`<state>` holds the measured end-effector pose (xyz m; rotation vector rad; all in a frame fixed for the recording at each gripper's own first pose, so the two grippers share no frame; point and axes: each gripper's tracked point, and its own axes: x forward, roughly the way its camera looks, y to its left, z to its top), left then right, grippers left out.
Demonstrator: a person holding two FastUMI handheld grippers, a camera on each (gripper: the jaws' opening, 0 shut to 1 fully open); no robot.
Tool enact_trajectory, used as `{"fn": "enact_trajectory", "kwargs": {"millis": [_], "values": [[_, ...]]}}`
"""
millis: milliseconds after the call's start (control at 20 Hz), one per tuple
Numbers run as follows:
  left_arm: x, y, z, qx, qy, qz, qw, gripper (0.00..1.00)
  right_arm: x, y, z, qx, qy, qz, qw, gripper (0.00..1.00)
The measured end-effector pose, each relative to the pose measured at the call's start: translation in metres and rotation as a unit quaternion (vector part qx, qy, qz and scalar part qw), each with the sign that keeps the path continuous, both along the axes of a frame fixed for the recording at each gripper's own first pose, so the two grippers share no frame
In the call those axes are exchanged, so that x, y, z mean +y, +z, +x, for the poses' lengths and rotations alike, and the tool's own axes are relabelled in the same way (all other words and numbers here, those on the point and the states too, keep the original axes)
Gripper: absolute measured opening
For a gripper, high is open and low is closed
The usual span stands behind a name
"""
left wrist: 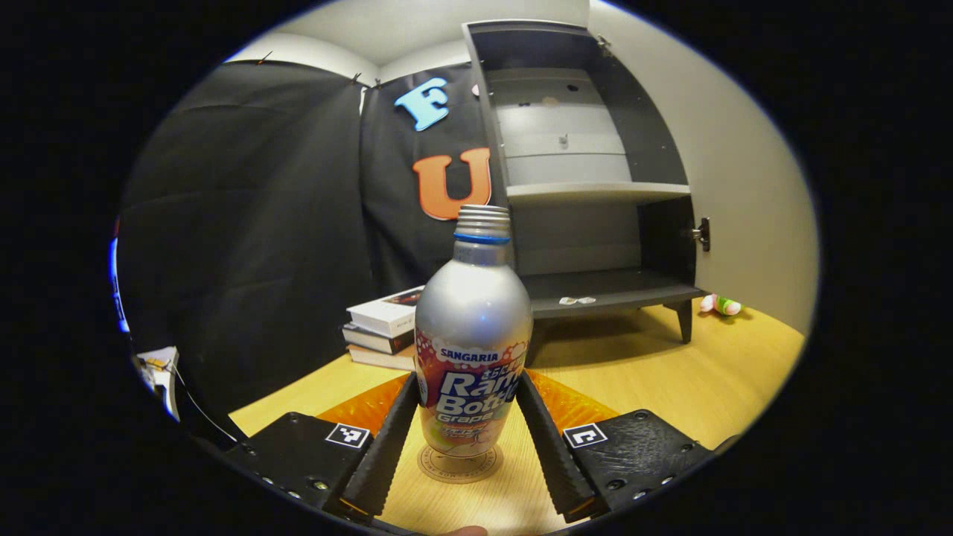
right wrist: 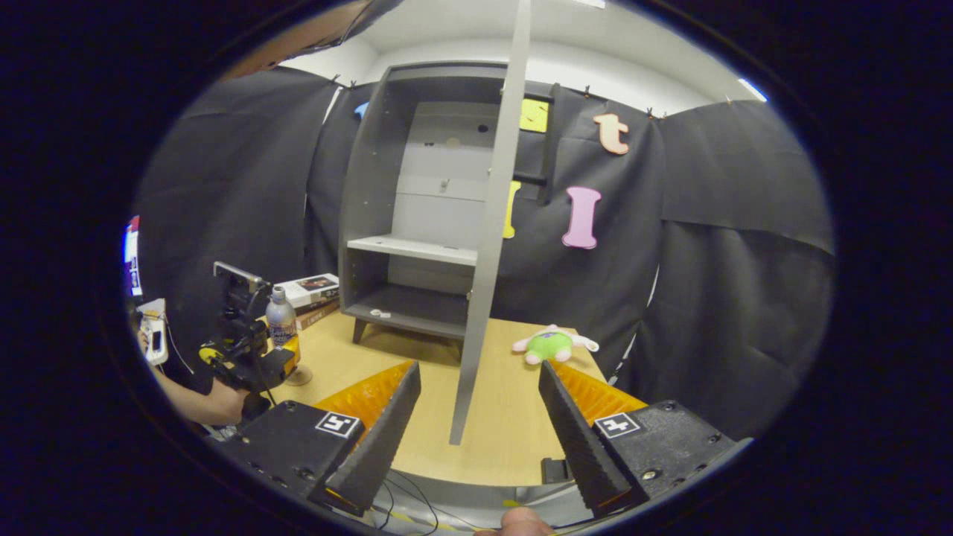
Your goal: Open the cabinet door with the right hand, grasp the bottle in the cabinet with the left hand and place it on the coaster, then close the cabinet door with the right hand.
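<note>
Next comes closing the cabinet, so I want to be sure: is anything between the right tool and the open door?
Nothing visible. The door stands edge-on directly ahead of the open right tool, with bare table between. The plush toy lies off to the side; the bottle stands on its coaster.

Left gripper [left wrist: 467, 417]: black housings showing square fiducial tags at 7 and 5 o'clock, screws dotting rims, ridged finger faces. Right gripper [right wrist: 480, 420]: same build, tags on both housings, thin cables trailing at 6 o'clock.
</note>
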<state>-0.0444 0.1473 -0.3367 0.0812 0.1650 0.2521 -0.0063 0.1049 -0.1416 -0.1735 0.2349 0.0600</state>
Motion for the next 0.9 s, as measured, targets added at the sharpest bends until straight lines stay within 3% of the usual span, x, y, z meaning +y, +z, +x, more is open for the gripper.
{"fn": "enact_trajectory", "kwargs": {"millis": [250,550,650,750,850,900], "values": [[0.022,-0.044,-0.005,0.029,0.051,-0.045,0.997,0.80,0.007,-0.018,0.006,0.035,0.015,-0.009,0.999,1.00],[0.025,-0.063,-0.009,0.048,0.050,-0.061,0.996,0.80,0.014,-0.017,0.023,0.037,0.020,-0.012,0.999,1.00],[0.021,-0.065,-0.007,0.046,0.044,-0.088,0.994,0.80,0.018,-0.023,0.025,0.047,0.031,-0.001,0.998,1.00],[0.020,-0.070,-0.010,0.053,0.044,-0.106,0.992,0.83,0.018,-0.026,0.027,0.050,0.033,0.008,0.998,1.00],[0.025,-0.065,-0.011,0.041,0.057,-0.093,0.993,0.95,0.019,-0.032,0.029,0.058,0.032,0.007,0.998,1.00],[0.027,-0.061,-0.011,0.034,0.058,-0.082,0.994,0.95,0.021,-0.031,0.030,0.056,0.034,0.010,0.998,1.00]]}}
